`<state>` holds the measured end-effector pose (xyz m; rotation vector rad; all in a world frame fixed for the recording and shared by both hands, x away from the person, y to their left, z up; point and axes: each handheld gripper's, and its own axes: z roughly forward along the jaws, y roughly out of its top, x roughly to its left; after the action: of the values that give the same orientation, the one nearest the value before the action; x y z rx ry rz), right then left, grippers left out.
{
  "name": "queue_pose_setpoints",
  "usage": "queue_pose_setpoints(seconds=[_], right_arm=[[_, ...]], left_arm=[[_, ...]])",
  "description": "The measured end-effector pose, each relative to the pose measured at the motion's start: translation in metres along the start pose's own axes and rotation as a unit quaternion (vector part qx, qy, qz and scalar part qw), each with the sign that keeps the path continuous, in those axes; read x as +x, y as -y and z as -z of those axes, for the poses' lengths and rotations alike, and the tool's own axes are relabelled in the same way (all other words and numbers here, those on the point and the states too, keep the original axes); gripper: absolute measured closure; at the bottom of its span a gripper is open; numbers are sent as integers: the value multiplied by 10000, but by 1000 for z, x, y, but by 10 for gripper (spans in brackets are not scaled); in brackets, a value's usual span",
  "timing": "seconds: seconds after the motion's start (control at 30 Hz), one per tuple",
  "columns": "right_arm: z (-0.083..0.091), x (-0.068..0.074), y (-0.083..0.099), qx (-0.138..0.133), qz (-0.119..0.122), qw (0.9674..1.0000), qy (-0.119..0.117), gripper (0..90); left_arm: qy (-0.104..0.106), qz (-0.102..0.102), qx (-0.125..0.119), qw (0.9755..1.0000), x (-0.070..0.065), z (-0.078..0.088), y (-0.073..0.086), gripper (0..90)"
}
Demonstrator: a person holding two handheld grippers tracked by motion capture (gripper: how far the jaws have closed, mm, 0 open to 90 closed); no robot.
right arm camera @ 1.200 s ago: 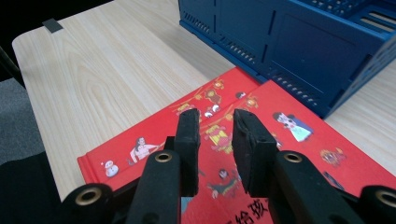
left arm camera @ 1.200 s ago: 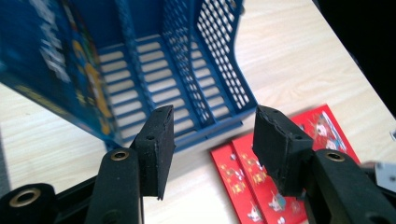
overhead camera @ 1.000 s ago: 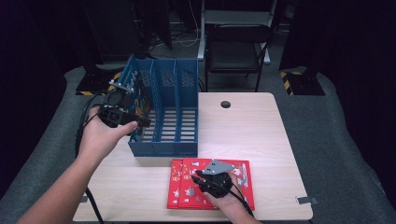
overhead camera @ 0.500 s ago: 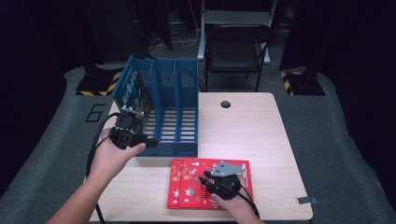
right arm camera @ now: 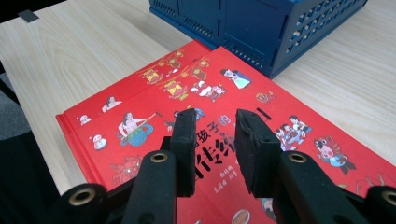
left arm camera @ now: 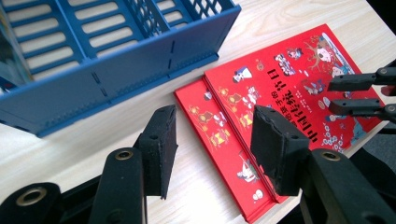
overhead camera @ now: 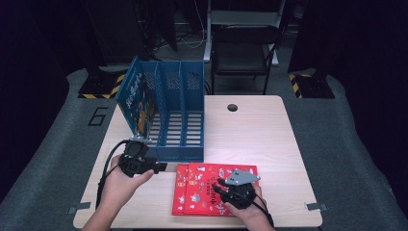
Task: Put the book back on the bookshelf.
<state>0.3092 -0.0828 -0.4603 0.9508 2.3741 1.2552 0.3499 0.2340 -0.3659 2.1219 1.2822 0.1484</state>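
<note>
Red books [overhead camera: 202, 195], two stacked, lie flat on the table [overhead camera: 269, 144] before the blue file rack [overhead camera: 187, 120]. Right gripper [overhead camera: 222, 185] rests above the upper cover, jaws just widening with nothing between; left gripper [overhead camera: 161, 167] is spread and empty.

Black chair [overhead camera: 245, 45] at top centre, behind table [overhead camera: 269, 139]. Round hole [overhead camera: 233, 107] in tabletop, upper middle. Yellow-black striped tape [overhead camera: 103, 89] on floor, upper left.

From my high view the tabletop [overhead camera: 250, 134] is evenly lit while the surroundings stay dark; both gripper views are bright, my near jaws slightly soft.
</note>
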Motion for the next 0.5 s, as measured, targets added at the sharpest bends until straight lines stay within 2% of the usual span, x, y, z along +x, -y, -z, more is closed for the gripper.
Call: queue_pose_setpoints(seconds=[0.07,0.23,0.37,0.5], right_arm=[[0,-1,1,1,11,10000,-1,686],[3,-4,5,-23,-84,10000,0,690],[5,-7,8,-30,-160,9999,31,690],[6,-10,9,-44,-177,9998,76,688]], left_arm=[[68,96,-23,9999,0,-4,5,510],[26,87,46,9999,-2,-13,15,517],[175,151,25,9997,-3,-19,22,517],[161,179,34,9997,-4,-26,26,517]])
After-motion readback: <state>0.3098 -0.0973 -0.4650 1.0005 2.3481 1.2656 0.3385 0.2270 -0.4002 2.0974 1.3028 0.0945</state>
